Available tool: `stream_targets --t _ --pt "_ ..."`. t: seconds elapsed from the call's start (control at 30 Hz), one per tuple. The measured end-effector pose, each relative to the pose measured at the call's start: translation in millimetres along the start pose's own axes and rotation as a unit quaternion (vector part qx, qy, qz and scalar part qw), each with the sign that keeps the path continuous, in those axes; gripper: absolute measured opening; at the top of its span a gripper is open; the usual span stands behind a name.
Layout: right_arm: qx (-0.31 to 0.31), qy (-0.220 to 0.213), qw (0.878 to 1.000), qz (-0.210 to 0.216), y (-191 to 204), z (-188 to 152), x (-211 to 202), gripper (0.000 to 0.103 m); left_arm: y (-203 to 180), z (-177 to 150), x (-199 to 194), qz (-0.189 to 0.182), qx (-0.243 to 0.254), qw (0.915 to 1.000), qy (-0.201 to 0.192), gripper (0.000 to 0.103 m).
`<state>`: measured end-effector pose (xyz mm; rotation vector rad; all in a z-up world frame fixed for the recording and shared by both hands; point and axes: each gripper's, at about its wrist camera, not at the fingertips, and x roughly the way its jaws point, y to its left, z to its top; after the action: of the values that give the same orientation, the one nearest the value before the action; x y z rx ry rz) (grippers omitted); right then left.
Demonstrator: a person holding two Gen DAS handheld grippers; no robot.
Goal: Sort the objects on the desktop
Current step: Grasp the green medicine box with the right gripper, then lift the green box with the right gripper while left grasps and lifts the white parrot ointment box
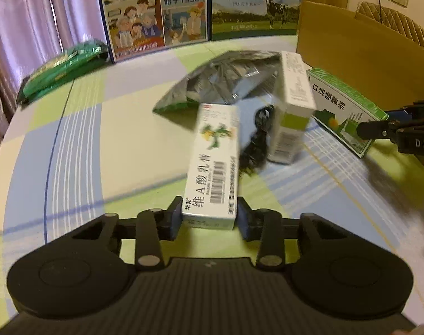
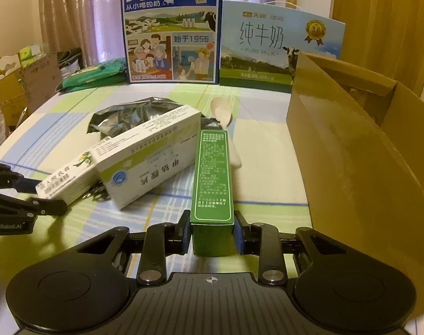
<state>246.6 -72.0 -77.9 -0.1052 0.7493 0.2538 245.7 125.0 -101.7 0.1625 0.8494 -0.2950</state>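
My left gripper [image 1: 209, 217] is shut on the near end of a slim white ointment box [image 1: 213, 164] with a yellow flower print, held above the checked tablecloth. My right gripper [image 2: 212, 231] is shut on the near end of a long green spray box [image 2: 213, 178], which points away from me. Each gripper shows in the other view: the right gripper [image 1: 376, 122] holding the green spray box [image 1: 349, 106], and the left gripper [image 2: 44, 195] holding the ointment box [image 2: 66, 178]. Between them a larger white-and-green medicine box [image 2: 150, 153] leans over a black cable [image 1: 256, 139].
A crumpled silver foil bag [image 2: 128, 117] lies behind the boxes, with a cream spoon-shaped piece [image 2: 223, 111] beside it. An open cardboard box [image 2: 351, 139] stands at the right. Two milk cartons [image 2: 170, 28] [image 2: 279, 44] line the table's back, and green packets [image 2: 94, 75] lie back left.
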Motion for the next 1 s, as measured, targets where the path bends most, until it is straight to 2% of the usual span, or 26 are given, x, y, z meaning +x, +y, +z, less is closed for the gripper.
stream_targets --t 0.1,0.2,0.4,0.6,0.73,1.0 --pt "-0.002 0.006 1.000 0.004 3 -13 -22 0.027 -12 -4 -12 -0.012 -0.020 0.9993 0.029 0.033" --pt "0.000 0.013 1.000 0.008 4 -32 -47 0.027 -32 -14 -31 -0.012 -0.022 0.9988 0.041 0.033" --pt "0.010 0.024 1.000 0.010 2 -69 -96 0.027 -85 -50 -71 -0.007 -0.044 0.9984 0.036 0.033" --pt "0.022 0.029 0.999 0.008 -7 -97 -135 0.027 -131 -88 -97 -0.011 -0.039 0.9987 0.031 0.033" --pt "0.023 0.027 0.999 0.010 -9 -107 -144 0.028 -139 -90 -103 -0.009 -0.043 0.9990 0.007 0.043" --pt "0.006 0.020 1.000 0.005 -9 -104 -134 0.030 -133 -79 -90 0.003 -0.060 0.9980 -0.020 0.044"
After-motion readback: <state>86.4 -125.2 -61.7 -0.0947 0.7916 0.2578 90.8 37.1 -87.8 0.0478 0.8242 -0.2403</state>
